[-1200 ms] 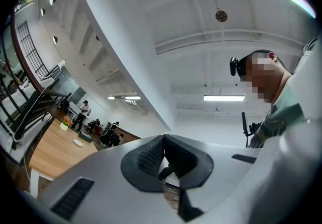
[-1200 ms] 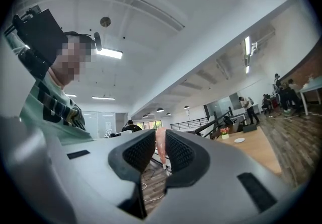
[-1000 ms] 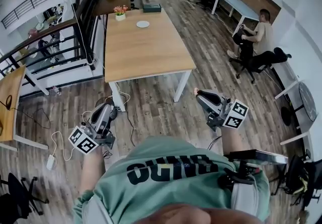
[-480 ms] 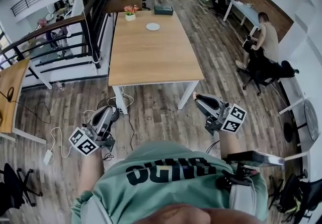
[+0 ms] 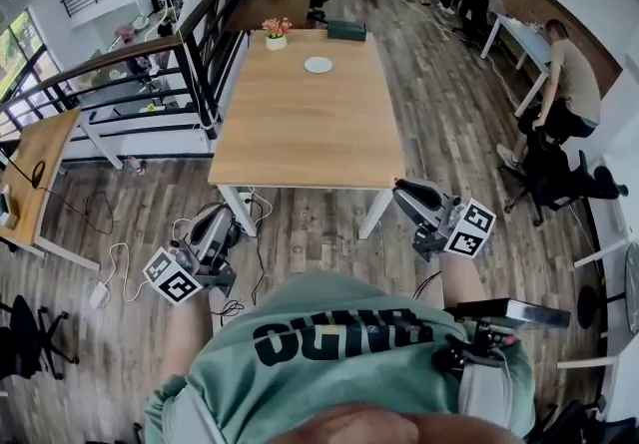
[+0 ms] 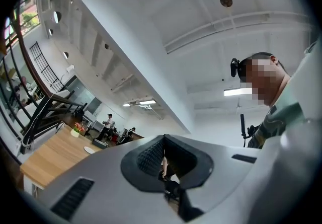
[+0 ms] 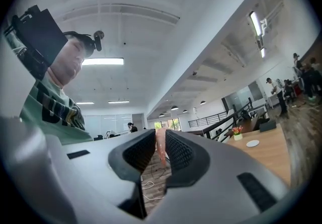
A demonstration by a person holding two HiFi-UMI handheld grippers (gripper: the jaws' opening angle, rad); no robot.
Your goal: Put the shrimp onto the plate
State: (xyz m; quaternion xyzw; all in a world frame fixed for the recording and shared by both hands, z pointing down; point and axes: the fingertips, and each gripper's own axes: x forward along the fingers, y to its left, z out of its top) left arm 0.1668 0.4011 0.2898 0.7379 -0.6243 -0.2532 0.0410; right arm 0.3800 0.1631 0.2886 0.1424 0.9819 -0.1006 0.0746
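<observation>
Change: the table (image 5: 300, 133) has drawn nearer in the head view since a second ago; its near edge, then well ahead of both tools, now lies just beyond their tips; the person in the beige top at the right sits further toward the right edge of the picture
Left hand-held gripper (image 5: 222, 222): held low at the left over the floor (image 5: 439, 123), pointing toward the table's near left leg; its jaws are pressed together at the tips with nothing between them; its marker cube (image 5: 171, 275) faces upward
Right hand-held gripper (image 5: 403, 193): held at the right, its tips just beside the table's near right corner; its jaws are pinching the shrimp (image 7: 160, 148)
Shrimp: a pale pink strip clamped between the two ribbed pads, standing upright along them; off the table and well apart from the plate (image 5: 319, 64)
Plate: white and round; it lies on the far half of the table, near the far end
Table: light wood top on white legs; a flower pot (image 5: 276, 33) and a dark box (image 5: 346, 30) stand at the far edge, the pot left of the box, the plate just in front of the two
Floor: wood planks; cables (image 5: 110, 267) trail across it beside the left tool
Surroundings: a dark railing (image 5: 150, 63) runs along the left
Person: a green shirt (image 5: 329, 352) with dark lettering fills the bottom of the head view
</observation>
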